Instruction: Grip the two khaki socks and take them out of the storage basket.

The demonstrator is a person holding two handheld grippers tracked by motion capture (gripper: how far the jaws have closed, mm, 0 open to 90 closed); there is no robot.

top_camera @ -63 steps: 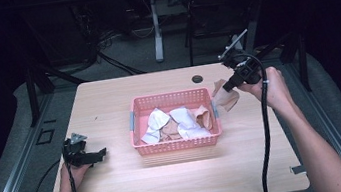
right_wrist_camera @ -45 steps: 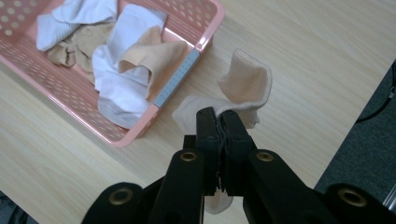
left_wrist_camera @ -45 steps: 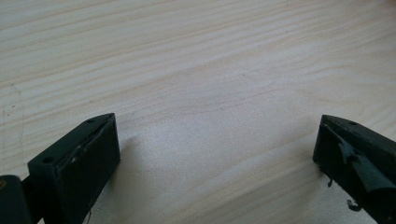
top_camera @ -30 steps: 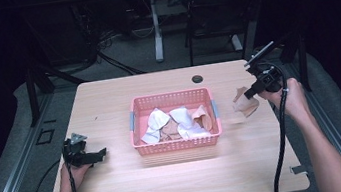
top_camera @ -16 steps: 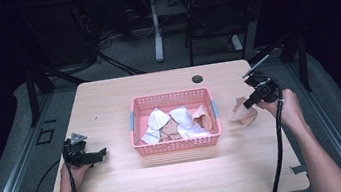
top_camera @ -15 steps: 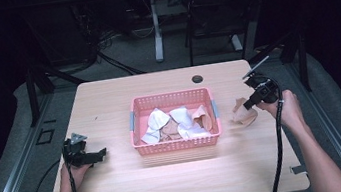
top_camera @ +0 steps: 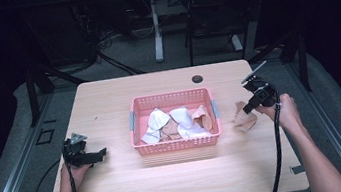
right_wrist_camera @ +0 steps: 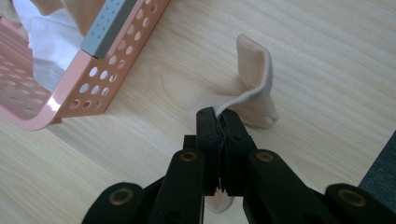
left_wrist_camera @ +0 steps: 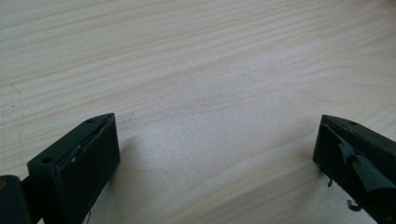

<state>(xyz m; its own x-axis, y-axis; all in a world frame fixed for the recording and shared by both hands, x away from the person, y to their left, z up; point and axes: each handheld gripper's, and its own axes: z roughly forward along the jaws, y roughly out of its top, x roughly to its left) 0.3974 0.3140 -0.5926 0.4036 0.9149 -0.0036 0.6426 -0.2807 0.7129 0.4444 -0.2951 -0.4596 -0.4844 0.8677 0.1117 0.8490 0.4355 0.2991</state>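
The right tool (top_camera: 250, 107) has come down from above the far right corner of the pink basket (top_camera: 177, 146) to the counter (top_camera: 109, 104) just right of it, carrying a beige cloth (top_camera: 243, 118) with it; a couple of seconds ago that cloth hung in the air near the basket's rim, and now its lower folds rest on the wood while one flap stands upright. In the right gripper view the jaws are pressed together on an edge of the cloth (right_wrist_camera: 254, 95), so it is grasped but no longer hanging free, with the basket's corner (right_wrist_camera: 84, 86) close by yet not touching it. I judge this to mean one piece has been taken out of the basket and is about to be set down beside it; letting go looks like the step left. Several white and beige cloths (top_camera: 178, 123) lie heaped in the basket. The left tool (top_camera: 97, 156) has not moved: it rests on the counter well left of the basket, its jaws wide apart over bare wood with nothing between them. No brand, label or writing can be read on anything
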